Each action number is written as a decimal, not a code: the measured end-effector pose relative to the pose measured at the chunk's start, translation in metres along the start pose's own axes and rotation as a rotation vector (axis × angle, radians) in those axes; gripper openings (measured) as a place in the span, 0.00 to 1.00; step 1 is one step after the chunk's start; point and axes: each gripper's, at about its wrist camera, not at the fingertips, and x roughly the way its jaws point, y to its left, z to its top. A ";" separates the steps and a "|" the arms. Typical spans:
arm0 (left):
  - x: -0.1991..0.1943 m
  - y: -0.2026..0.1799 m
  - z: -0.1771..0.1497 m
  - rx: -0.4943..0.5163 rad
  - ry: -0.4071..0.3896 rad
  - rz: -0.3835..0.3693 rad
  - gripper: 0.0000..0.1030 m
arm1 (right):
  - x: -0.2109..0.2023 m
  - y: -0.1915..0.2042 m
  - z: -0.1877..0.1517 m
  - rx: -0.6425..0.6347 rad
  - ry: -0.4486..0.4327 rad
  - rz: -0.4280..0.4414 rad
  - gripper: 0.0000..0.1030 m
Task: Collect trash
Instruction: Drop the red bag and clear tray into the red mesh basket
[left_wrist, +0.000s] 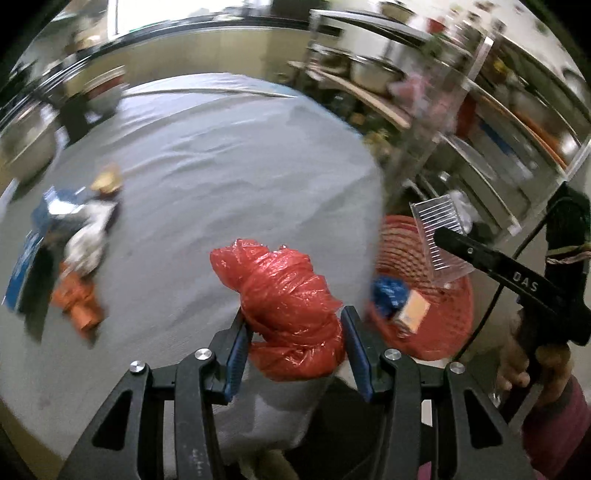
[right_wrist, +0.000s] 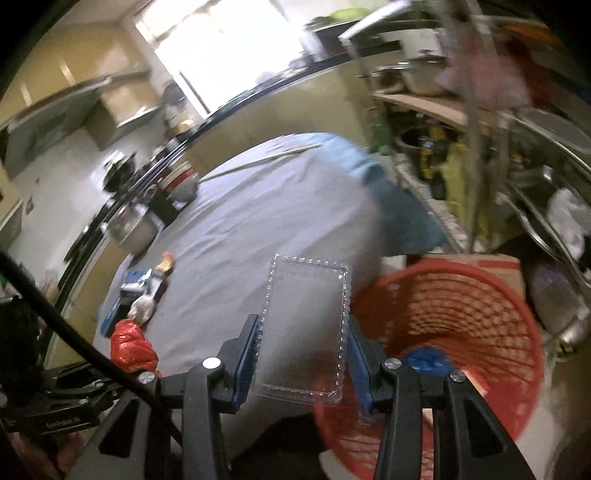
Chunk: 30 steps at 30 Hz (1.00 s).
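My left gripper (left_wrist: 293, 325) is shut on a crumpled red plastic bag (left_wrist: 288, 295), held above the near edge of the grey-clothed table (left_wrist: 221, 166); the bag also shows in the right wrist view (right_wrist: 131, 347). My right gripper (right_wrist: 303, 350) is shut on a clear plastic tray (right_wrist: 306, 325), held at the table edge beside the red mesh basket (right_wrist: 461, 314). In the left wrist view the tray (left_wrist: 439, 236) hangs over the basket (left_wrist: 436, 325). The basket holds a blue wad (left_wrist: 388, 293) and an orange box (left_wrist: 413, 310).
A pile of trash lies at the table's left: blue packets (left_wrist: 48, 218), white wrapper (left_wrist: 88, 236), orange wrapper (left_wrist: 77, 302). Metal shelves with pots (left_wrist: 376, 74) stand to the right. A cardboard box (right_wrist: 498, 266) sits behind the basket. A metal pot (right_wrist: 133, 225) stands beyond the table.
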 end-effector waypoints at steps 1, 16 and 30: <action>0.005 -0.009 0.006 0.026 0.006 -0.018 0.49 | -0.004 -0.008 0.000 0.017 -0.007 -0.011 0.46; 0.058 -0.150 0.034 0.327 0.100 -0.228 0.50 | -0.079 -0.152 -0.026 0.319 -0.088 -0.170 0.48; 0.051 -0.109 0.037 0.211 0.078 -0.193 0.65 | -0.062 -0.133 -0.023 0.375 -0.061 -0.040 0.62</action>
